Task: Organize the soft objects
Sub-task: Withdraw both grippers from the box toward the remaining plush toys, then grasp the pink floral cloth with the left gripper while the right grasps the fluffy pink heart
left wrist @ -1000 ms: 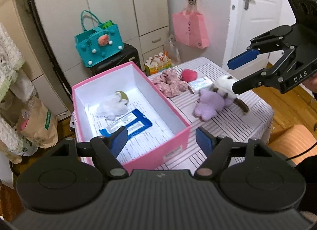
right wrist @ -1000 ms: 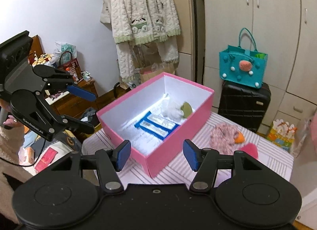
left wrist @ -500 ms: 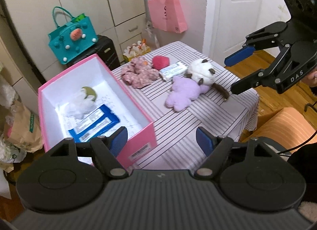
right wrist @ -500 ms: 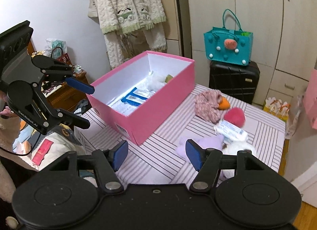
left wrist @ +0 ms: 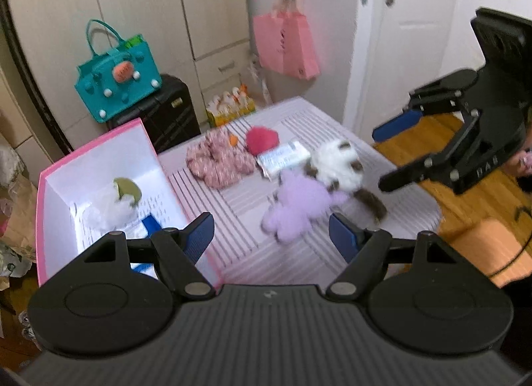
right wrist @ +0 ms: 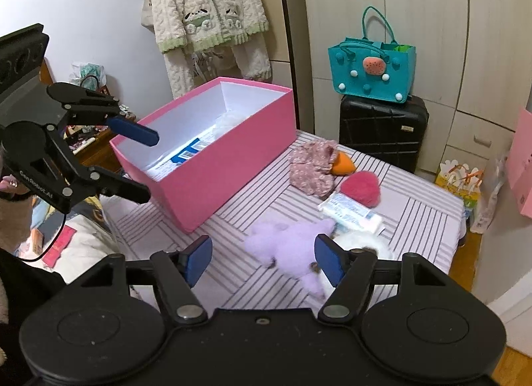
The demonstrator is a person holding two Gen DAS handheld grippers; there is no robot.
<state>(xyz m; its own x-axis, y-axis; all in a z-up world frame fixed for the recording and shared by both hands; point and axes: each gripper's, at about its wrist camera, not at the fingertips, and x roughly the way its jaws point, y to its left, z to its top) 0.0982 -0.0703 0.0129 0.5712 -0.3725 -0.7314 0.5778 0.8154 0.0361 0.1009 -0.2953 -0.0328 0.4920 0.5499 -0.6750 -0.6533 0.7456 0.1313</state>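
A purple plush (left wrist: 299,206) lies on the striped table, touching a white-and-brown plush (left wrist: 339,163). Behind them are a tissue pack (left wrist: 282,156), a red fluffy heart (left wrist: 261,140) and a floral cloth (left wrist: 216,160). The pink box (left wrist: 99,140) at the left holds a white puff, a green piece and a blue packet. My left gripper (left wrist: 271,233) hovers open over the table near the purple plush, empty. My right gripper (right wrist: 264,253) hangs just above the purple plush (right wrist: 292,246). Its jaws are opening and nothing is pressed between them.
A teal bag (right wrist: 372,70) sits on a black suitcase (right wrist: 382,130) behind the table. A pink bag (left wrist: 286,43) hangs by the white door. Fleece clothes (right wrist: 206,13) hang behind the pink box (right wrist: 206,166). The striped table (right wrist: 415,219) drops off at its right edge.
Both grippers have moved from over the pink box towards the plush toys and sunk lower. The right gripper's jaws have spread wider. The toys have not moved.
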